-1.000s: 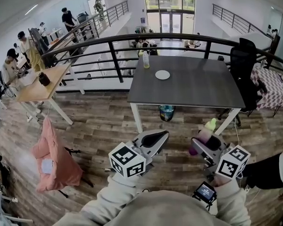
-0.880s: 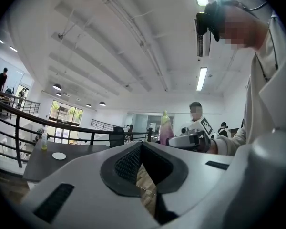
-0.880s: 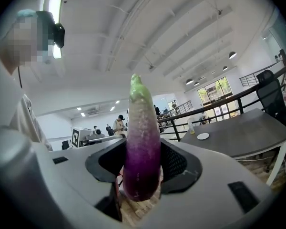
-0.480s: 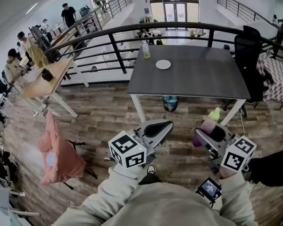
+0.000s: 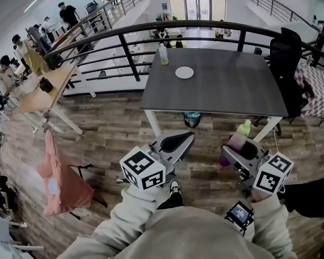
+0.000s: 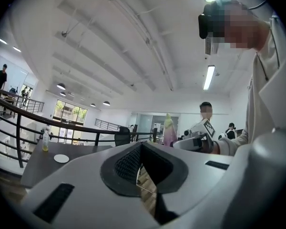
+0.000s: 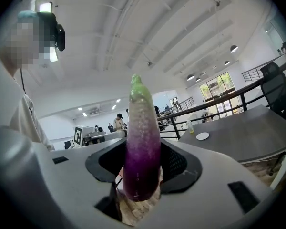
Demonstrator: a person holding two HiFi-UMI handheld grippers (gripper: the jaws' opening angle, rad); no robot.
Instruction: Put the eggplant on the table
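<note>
eggplant (image 7: pixel 143 128), purple fading to a pale green tip, stood upright, pinched in the right gripper (image 5: pixel 238 147), short of the table (image 5: pixel 221 99) and its near edge; plate (image 5: pixel 184 72) and bottle (image 5: pixel 163 54) sat far back. left gripper (image 6: pixel 142 147) had its jaws pressed together.

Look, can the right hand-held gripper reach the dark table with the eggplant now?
Probably not yet. The right hand-held gripper holds the eggplant over the wood floor, short of the dark table. Nothing stands between them, so a step forward should bring it within reach.
</note>
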